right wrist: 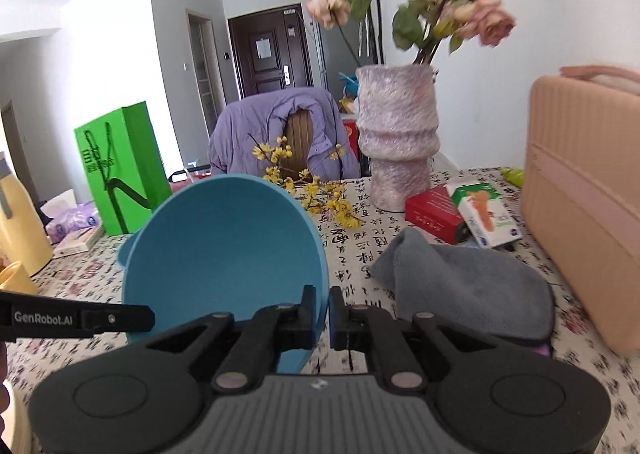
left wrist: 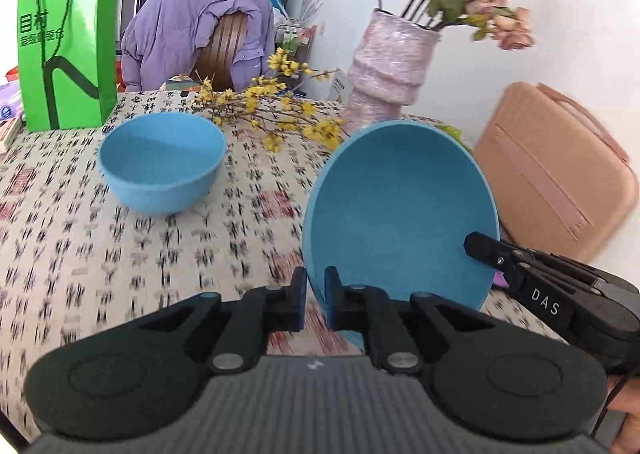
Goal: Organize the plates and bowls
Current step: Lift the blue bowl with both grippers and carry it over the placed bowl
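Note:
A blue bowl (left wrist: pixel 400 213) is tipped up on its edge above the patterned table (left wrist: pixel 100 254), its inside facing me. My left gripper (left wrist: pixel 315 296) is shut on its near left rim. My right gripper (left wrist: pixel 480 250) comes in from the right and is shut on the opposite rim. In the right wrist view the same bowl (right wrist: pixel 224 242) is clamped between my right gripper's (right wrist: pixel 322 312) jaws, and my left gripper (right wrist: pixel 144 318) reaches in from the left. A second blue bowl (left wrist: pixel 162 161) stands upright on the table, behind and to the left.
Yellow flower sprigs (left wrist: pixel 280 113) and a pink vase (left wrist: pixel 388 69) stand behind the bowls. A green bag (left wrist: pixel 68 45) is at back left, a peach case (left wrist: pixel 556 169) at right. A grey cloth (right wrist: pixel 468 286) and small boxes (right wrist: pixel 460 213) lie to the right.

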A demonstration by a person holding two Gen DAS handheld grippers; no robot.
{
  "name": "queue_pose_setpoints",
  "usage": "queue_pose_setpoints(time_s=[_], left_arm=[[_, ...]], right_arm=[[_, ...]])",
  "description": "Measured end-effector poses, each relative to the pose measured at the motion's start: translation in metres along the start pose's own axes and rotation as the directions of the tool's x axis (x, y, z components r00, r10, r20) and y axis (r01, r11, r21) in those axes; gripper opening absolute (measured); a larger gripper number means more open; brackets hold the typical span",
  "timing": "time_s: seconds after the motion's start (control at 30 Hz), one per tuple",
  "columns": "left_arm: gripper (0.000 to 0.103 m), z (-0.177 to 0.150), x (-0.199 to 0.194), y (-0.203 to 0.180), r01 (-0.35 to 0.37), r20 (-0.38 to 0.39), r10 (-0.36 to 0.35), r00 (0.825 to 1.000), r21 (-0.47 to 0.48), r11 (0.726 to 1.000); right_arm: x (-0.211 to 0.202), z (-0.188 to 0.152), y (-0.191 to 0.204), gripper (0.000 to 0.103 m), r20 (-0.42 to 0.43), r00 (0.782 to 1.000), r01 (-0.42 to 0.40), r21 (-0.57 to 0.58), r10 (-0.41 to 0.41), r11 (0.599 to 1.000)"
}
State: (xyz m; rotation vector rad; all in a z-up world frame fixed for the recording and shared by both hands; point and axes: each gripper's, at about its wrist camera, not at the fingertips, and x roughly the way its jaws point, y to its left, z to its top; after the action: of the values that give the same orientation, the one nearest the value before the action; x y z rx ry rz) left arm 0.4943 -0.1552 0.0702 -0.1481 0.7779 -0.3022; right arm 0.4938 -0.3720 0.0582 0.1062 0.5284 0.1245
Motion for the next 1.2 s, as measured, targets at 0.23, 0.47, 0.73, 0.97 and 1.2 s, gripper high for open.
queue_pose_setpoints(time_s=[0.23,0.47,0.73,0.97,1.2], left_arm=[[0.009,-0.057,-0.057,-0.02,0.018,0.029,-0.017,0.999,-0.013,1.0],[0.009,-0.116,-0.103,-0.039,0.039,0.086,-0.039,0.995,0.002,0.999],[0.009,-0.157,-0.139,-0.048,0.073,0.135,-0.071,0.988,-0.004,0.997],[0.009,-0.171,-0.165,-0.031,0.07,0.165,-0.059,0.985,-0.06,0.996],[0.009,-0.18,-0.189,0.005,0.012,0.209,0.017,0.978,-0.136,0.991]], right_arm=[[-0.082,-0.029,0.006,0.006,0.049,0.999,-0.003,-0.024,0.004,1.0],[-0.149,-0.078,0.011,0.006,0.057,0.998,0.029,-0.02,-0.028,0.999],[-0.204,-0.11,0.014,0.006,0.063,0.997,0.056,-0.035,-0.054,0.998],[-0.224,-0.112,0.031,0.006,0.093,0.996,0.021,-0.054,-0.016,0.998],[-0.212,-0.113,0.065,0.006,0.067,0.995,-0.072,-0.092,0.078,0.993]])
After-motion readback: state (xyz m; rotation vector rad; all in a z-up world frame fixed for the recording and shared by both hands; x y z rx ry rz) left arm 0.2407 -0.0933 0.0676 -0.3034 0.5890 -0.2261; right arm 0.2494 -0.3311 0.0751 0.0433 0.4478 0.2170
